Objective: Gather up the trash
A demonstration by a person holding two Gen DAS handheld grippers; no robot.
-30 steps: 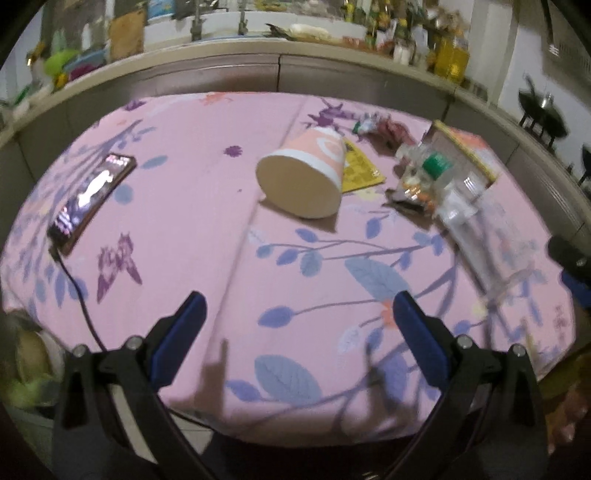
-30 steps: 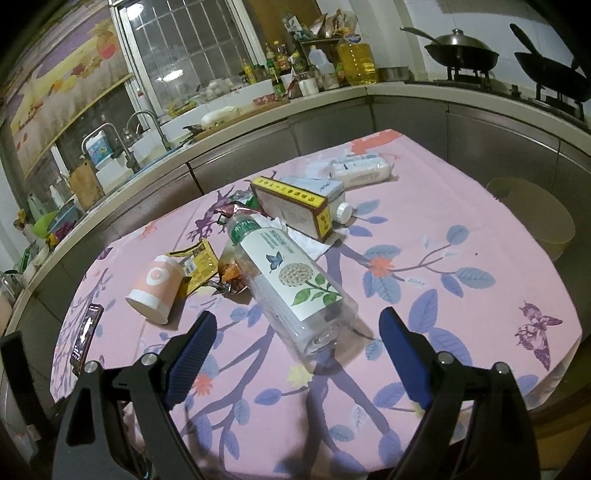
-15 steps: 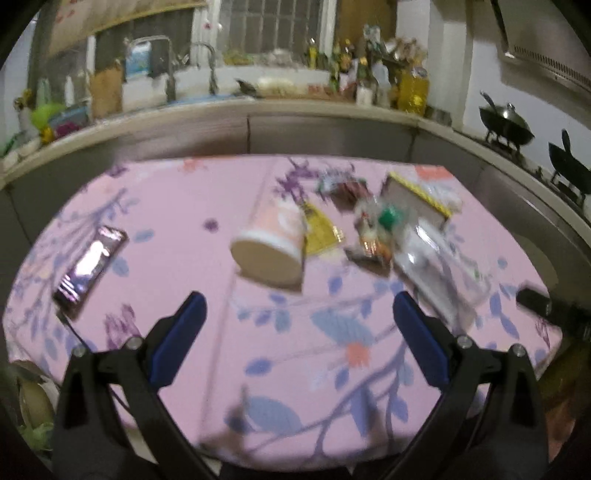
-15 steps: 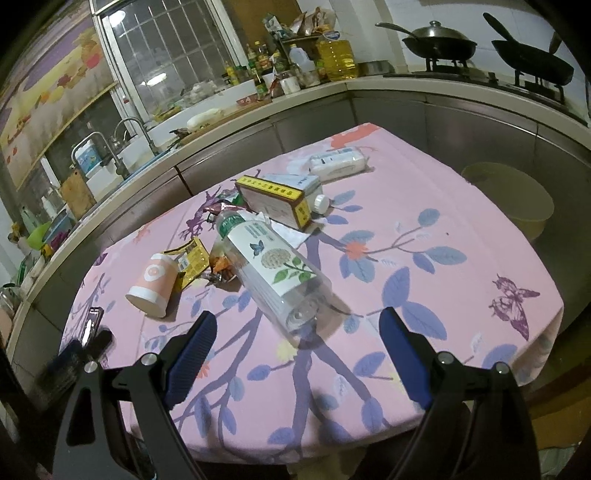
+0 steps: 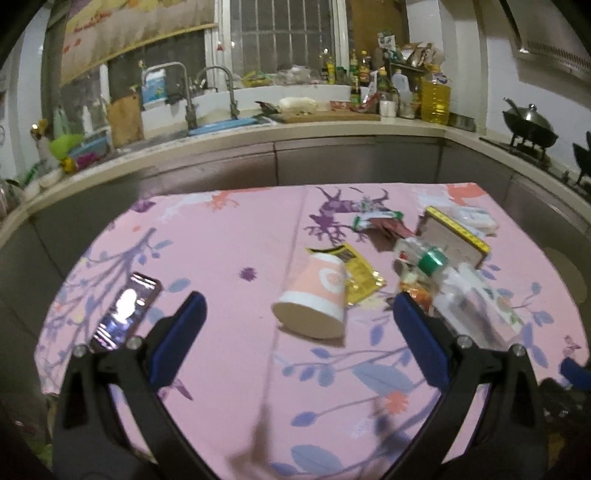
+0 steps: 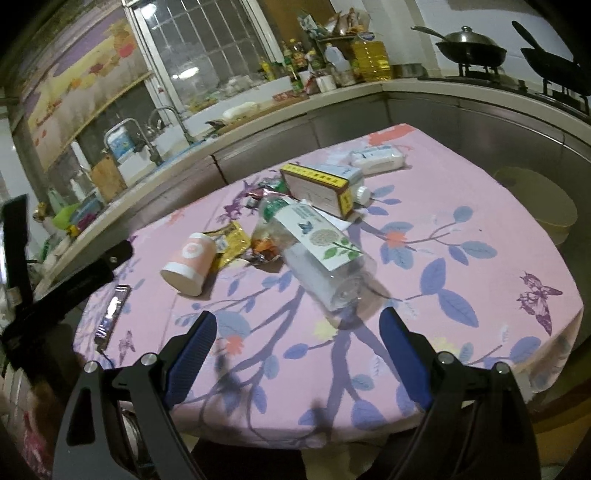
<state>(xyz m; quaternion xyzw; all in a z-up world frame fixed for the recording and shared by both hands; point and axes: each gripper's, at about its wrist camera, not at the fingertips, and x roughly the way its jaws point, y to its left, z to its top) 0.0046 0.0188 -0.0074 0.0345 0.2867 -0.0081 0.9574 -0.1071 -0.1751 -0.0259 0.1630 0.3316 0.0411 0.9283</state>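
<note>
Toppled cup, bottle, wrappers

This is a home kitchen. A curved pale stone counter runs along the back over grey metal cabinet fronts, with a sink and two tall arched metal taps below a barred window. Beside the window stands a crowd of dark sauce bottles and a large yellow jug of cooking oil. On the right, a black lidded wok sits on a gas burner, with a steel extractor hood above. A wooden chopping board leans by the sink. In the middle stands a table under a pink flowered cloth, strewn with household litter.
</note>
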